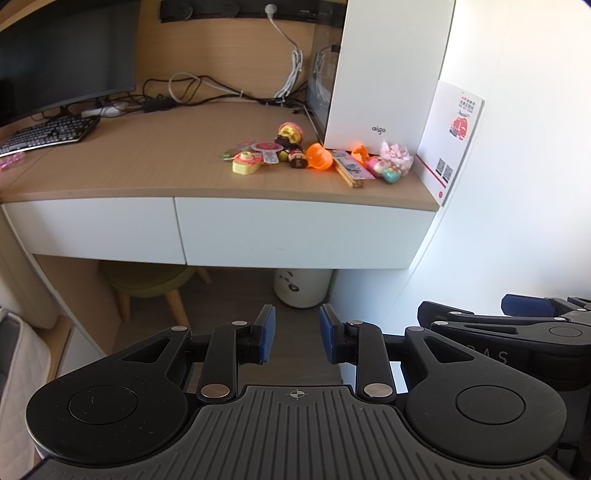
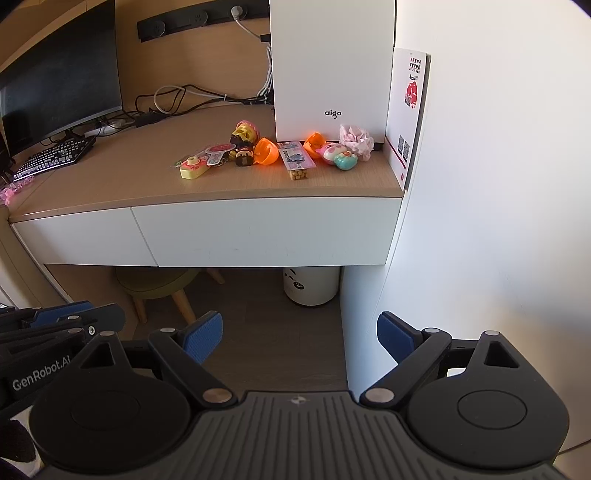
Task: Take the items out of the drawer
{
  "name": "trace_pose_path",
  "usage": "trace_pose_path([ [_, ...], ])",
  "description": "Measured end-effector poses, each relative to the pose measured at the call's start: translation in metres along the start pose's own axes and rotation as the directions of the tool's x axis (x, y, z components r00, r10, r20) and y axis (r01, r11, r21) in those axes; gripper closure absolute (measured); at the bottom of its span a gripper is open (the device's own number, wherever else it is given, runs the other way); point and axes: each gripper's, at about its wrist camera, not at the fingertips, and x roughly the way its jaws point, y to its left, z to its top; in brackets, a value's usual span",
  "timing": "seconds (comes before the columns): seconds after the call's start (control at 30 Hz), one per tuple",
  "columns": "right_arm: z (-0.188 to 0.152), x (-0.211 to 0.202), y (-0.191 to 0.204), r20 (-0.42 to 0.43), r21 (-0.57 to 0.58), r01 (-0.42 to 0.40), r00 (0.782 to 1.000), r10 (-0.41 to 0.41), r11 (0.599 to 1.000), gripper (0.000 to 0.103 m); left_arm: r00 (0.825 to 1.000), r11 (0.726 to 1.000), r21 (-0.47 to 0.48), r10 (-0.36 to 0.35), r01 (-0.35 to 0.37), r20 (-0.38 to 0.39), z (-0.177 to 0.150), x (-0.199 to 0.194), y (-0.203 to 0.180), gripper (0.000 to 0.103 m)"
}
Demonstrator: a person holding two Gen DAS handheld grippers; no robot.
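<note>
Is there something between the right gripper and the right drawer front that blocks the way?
Nothing visible blocks it. The right gripper hangs open and empty in front of the closed right drawer; only open floor lies between. The items inside are hidden behind its front.

Wooden desk (image 2: 110, 184) with a light oak top and a matching wood back panel (image 2: 207, 62); white fronts (image 2: 258, 232) run flush below its edge. White wall (image 2: 498, 184) closes the right side, brightly lit. Dark wood-grain floor (image 2: 277, 325) under the desk. Green round stool (image 2: 155, 284) with pale wooden legs stands beneath, left of a small white bin (image 2: 312, 284). Black curved monitor (image 2: 59, 81) at the rear left, black keyboard (image 2: 55, 157) in front of it. Black power strip (image 2: 192, 20) mounted on the panel, tangled cables (image 2: 166, 99) below. Tall white computer case (image 2: 332, 70) at the rear right, a white printed card (image 2: 406, 110) leaning against the wall beside it.
</note>
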Motion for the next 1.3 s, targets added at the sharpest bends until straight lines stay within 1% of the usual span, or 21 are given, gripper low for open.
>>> trace_pose_path([
  [0.63, -0.0027, 0.0015, -0.0006, -0.005, 0.005, 0.001, 1.000, -0.001, 1.000, 0.012, 1.000, 1.000, 0.000, 0.002, -0.002, -0.001, 0.0007, -0.0017, 0.0041, 0.074],
  [1.3, -0.0036, 0.0009, -0.0030, -0.018, 0.019, 0.006, 1.000, -0.005, 1.000, 0.012, 1.000, 1.000, 0.006, 0.001, -0.001, -0.016, 0.0009, 0.0042, -0.0026, 0.074],
])
